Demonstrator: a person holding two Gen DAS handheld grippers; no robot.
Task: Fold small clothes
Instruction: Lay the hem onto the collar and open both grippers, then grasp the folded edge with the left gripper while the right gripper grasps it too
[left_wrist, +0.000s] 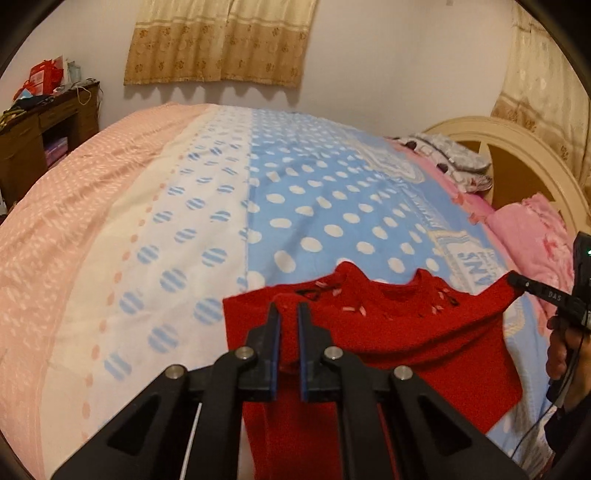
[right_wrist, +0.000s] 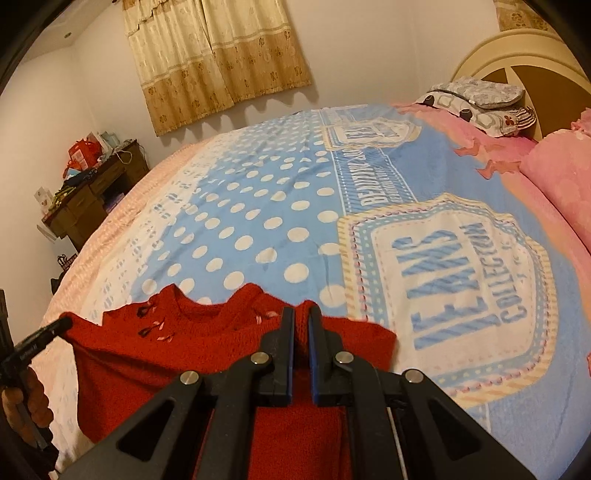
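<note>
Red knit sweater (left_wrist: 388, 332) hangs lifted over the near edge of the bed (left_wrist: 295, 206), collar toward the far side, pinched at both shoulders. Left tongs (left_wrist: 287, 314) clamped narrow on one shoulder fold, right tongs (right_wrist: 301, 317) clamped narrow on the other. Risk: thick loose knit could slip out of either pinch if the hands pull apart too hard, or the body could sag and bunch unevenly when laid down, giving a crooked fold. No containers near the garment; a cluttered wooden cabinet (right_wrist: 92, 195) stands beyond the bed's far corner.
</note>
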